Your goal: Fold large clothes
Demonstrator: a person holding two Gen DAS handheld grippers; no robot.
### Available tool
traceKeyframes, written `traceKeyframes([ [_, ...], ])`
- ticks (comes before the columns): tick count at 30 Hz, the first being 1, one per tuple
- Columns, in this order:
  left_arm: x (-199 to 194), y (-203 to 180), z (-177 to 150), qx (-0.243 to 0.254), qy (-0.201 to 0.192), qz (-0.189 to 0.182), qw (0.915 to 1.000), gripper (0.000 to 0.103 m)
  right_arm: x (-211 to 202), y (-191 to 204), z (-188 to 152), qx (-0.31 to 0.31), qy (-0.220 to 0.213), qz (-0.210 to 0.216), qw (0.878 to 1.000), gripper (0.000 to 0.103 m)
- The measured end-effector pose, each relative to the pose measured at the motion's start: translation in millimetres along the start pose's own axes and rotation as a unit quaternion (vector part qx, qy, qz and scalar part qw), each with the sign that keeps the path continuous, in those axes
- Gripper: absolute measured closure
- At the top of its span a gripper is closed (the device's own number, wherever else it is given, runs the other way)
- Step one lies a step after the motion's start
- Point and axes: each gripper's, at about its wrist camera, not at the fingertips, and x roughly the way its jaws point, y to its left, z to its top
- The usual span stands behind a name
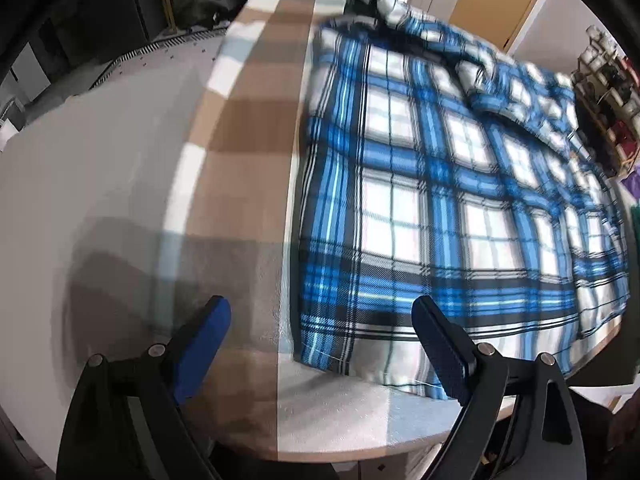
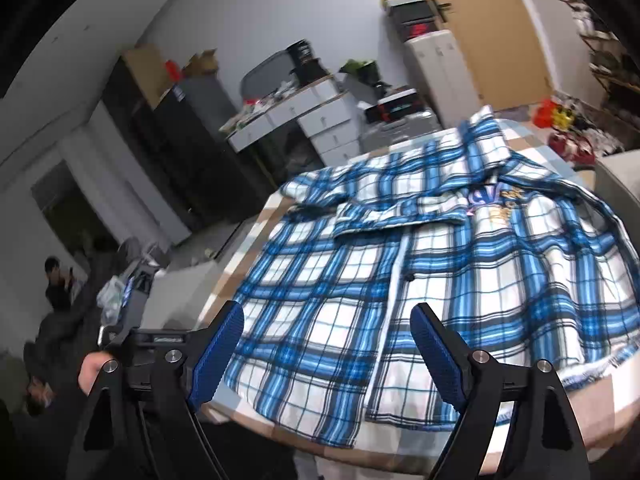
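Presently catalogued, as seen from the two wrist cameras:

- Plaid shirt [image 2: 420, 264]: blue, white and black check, lay spread front-up over the table, placket running down its middle with a dark button visible, collar at the far end, one sleeve bunched toward the far left. Some coloured lettering or embroidery showed near the collar, too blurred to read. In the left wrist view the same garment [image 1: 440, 184] filled the right half of the tabletop, its near hem close to the table's front edge.
- Table [image 1: 240, 128]: covered in a cloth of tan, grey and white checks; bare cloth lay to the left of the shirt.
- Left gripper [image 1: 320, 344]: black arms with blue pads, jaws stood wide apart, nothing between them; it hung over the table's near edge, one pad over bare cloth, the other over the shirt's lower corner. No contact with fabric could be made out.
- Right gripper [image 2: 326, 350]: same make, jaws wide, nothing clamped; the shirt's lower front showed beyond the gap.
- Hand [image 2: 94, 372]: part of it was visible at the lower left of the right wrist view, grasping a black handle.
- Drawer unit [image 2: 320, 120]: white, stood beyond the table, cluttered on top.
- Door [image 2: 496, 28]: tan, at the far wall.
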Motion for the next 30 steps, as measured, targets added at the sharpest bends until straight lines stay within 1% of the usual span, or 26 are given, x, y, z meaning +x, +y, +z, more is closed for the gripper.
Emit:
traceKeyframes([
  [2, 2, 3, -4, -0.003, 0.000, 0.012, 0.9999, 0.015, 1, -1, 1, -0.005, -0.001, 0.007, 1.000, 0.017],
  [3, 3, -1, -3, 0.006, -0.010, 0.010, 0.9999, 0.018, 1, -2, 1, -0.002, -0.001, 0.010, 1.000, 0.017],
  [4, 4, -5, -2, 0.014, -0.012, 0.008, 0.9998, 0.018, 2, -3, 0, 0.003, -0.002, 0.011, 1.000, 0.017],
  [5, 4, -8, -1, 0.017, -0.015, 0.004, 0.9997, 0.021, 3, -6, 1, 0.009, -0.002, 0.014, 1.000, 0.017],
  [6, 3, -9, 0, 0.016, -0.021, -0.003, 0.9996, 0.030, 2, -7, 0, 0.013, 0.000, 0.015, 1.000, 0.017],
  [7, 2, -10, 0, 0.016, -0.023, -0.013, 0.9995, 0.035, 1, -8, -1, 0.016, 0.000, 0.015, 1.000, 0.017],
  [8, 0, -10, 3, 0.016, -0.023, -0.036, 0.9990, 0.052, 1, -9, -2, 0.019, 0.000, 0.017, 1.000, 0.017],
  [9, 0, -9, 9, 0.008, -0.014, -0.087, 0.9961, 0.067, 0, -10, -3, 0.022, 0.002, 0.017, 1.000, 0.017],
  [10, 0, -5, 14, -0.009, -0.001, -0.140, 0.9901, 0.070, -3, -12, -4, 0.025, 0.002, 0.017, 1.000, 0.017],
  [11, 0, -3, 20, -0.025, 0.001, -0.177, 0.9839, 0.070, -4, -13, -6, 0.028, 0.002, 0.017, 0.999, 0.017],
  [12, -3, 1, 27, -0.045, -0.005, -0.221, 0.9741, 0.070, -4, -14, -6, 0.032, 0.003, 0.018, 0.999, 0.017],
  [13, -9, 2, 30, -0.055, -0.014, -0.249, 0.9669, 0.070, -4, -16, -5, 0.037, 0.003, 0.021, 0.999, 0.017],
  [15, -24, 2, 34, -0.061, -0.046, -0.311, 0.9472, 0.070, -6, -18, -6, 0.042, 0.003, 0.022, 0.999, 0.017],
  [16, -28, 2, 37, -0.063, -0.064, -0.333, 0.9385, 0.069, -6, -19, -6, 0.044, 0.003, 0.023, 0.999, 0.017],
  [18, -34, 8, 32, -0.077, -0.076, -0.334, 0.9364, 0.058, -6, -20, -7, 0.048, 0.003, 0.024, 0.999, 0.017],
  [19, -29, 10, 28, -0.083, -0.075, -0.332, 0.9366, 0.058, -6, -20, -7, 0.049, 0.004, 0.024, 0.999, 0.017],
  [20, -21, 12, 26, -0.089, -0.062, -0.321, 0.9409, 0.058, -5, -20, -7, 0.049, 0.006, 0.023, 0.998, 0.017],
  [21, -9, 13, 25, -0.098, -0.037, -0.303, 0.9472, 0.058, -4, -20, -7, 0.050, 0.008, 0.021, 0.998, 0.017],
  [22, -4, 17, 24, -0.106, -0.020, -0.297, 0.9488, 0.058, -3, -20, -7, 0.051, 0.012, 0.022, 0.998, 0.017],
  [23, 0, 22, 24, -0.118, -0.010, -0.293, 0.9487, 0.058, -3, -20, -7, 0.052, 0.013, 0.022, 0.998, 0.017],
  [24, 1, 27, 23, -0.131, -0.009, -0.284, 0.9498, 0.058, -2, -20, -7, 0.052, 0.013, 0.021, 0.998, 0.017],
  [26, -10, 34, 21, -0.136, -0.035, -0.258, 0.9558, 0.058, -3, -21, -7, 0.052, 0.012, 0.017, 0.998, 0.017],
  [27, -19, 34, 20, -0.131, -0.056, -0.240, 0.9602, 0.057, -3, -21, -7, 0.054, 0.012, 0.016, 0.998, 0.017],
  [29, -29, 31, 19, -0.123, -0.087, -0.189, 0.9702, 0.057, -1, -22, -8, 0.057, 0.016, 0.014, 0.998, 0.017],
  [30, -31, 28, 17, -0.120, -0.100, -0.165, 0.9739, 0.053, -1, -22, -8, 0.058, 0.016, 0.012, 0.998, 0.017],
])
